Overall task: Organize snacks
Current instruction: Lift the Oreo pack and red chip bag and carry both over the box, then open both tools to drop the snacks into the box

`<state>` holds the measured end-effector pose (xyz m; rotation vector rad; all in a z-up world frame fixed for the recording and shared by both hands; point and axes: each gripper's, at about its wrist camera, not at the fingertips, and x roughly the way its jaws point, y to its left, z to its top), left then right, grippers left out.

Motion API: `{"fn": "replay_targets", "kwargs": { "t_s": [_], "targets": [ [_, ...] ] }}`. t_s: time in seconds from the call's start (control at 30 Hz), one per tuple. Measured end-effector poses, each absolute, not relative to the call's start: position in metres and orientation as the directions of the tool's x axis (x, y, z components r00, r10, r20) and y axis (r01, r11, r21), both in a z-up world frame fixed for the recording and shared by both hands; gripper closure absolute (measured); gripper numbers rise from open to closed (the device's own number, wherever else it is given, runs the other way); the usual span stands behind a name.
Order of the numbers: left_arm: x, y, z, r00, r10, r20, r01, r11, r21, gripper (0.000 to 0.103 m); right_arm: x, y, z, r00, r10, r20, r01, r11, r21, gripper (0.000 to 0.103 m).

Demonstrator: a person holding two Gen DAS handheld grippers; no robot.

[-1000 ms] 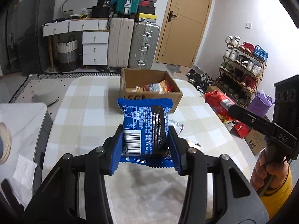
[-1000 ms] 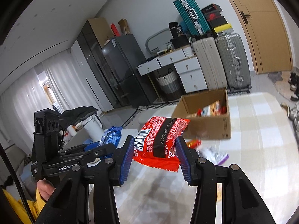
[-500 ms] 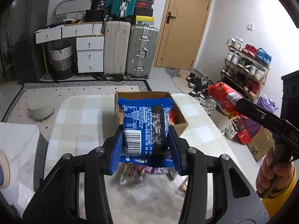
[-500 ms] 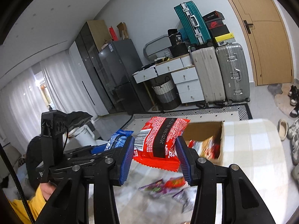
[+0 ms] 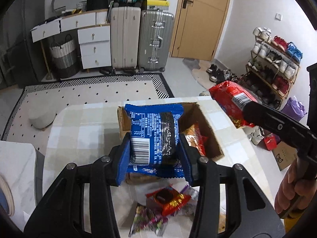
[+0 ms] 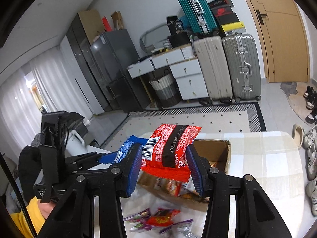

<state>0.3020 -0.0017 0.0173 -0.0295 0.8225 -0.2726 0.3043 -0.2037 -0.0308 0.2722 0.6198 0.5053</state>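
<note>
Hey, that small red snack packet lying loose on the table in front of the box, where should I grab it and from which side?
The small red packet lies flat among other loose wrappers. Probably come from above and pinch across its narrower width at the middle; the crimped ends look too thin to hold.

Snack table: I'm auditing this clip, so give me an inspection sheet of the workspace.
Surface: checked table, pale.
Job's things: open cardboard box holding snacks; blue packet; red packet.
Clutter: loose snack packets in front of the box.
Grippers: left gripper shut on blue packet; right gripper shut on red packet.
Cables: nothing seen.
Surroundings: suitcases, drawers, door, shoe rack.
</note>
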Motion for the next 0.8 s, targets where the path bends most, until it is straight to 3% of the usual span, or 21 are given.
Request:
{"fn": "replay_targets", "kwargs": {
  "t_s": [0.33, 0.8],
  "targets": [
    [0.394, -0.017, -0.038, 0.576, -0.245, -0.780, 0.215, 0.966, -0.146, 0.061, 0.357, -0.200, -0.075, 0.637, 0.510, -0.578, -0.320, 0.857, 0.403, 0.057],
    [0.433, -0.016, -0.090, 0.534, -0.254, -0.806, 0.214, 0.963, -0.162, 0.061, 0.373, -0.188, -0.103, 0.601, 0.493, -0.629, -0.327, 0.870, 0.369, 0.057]
  ]
}}
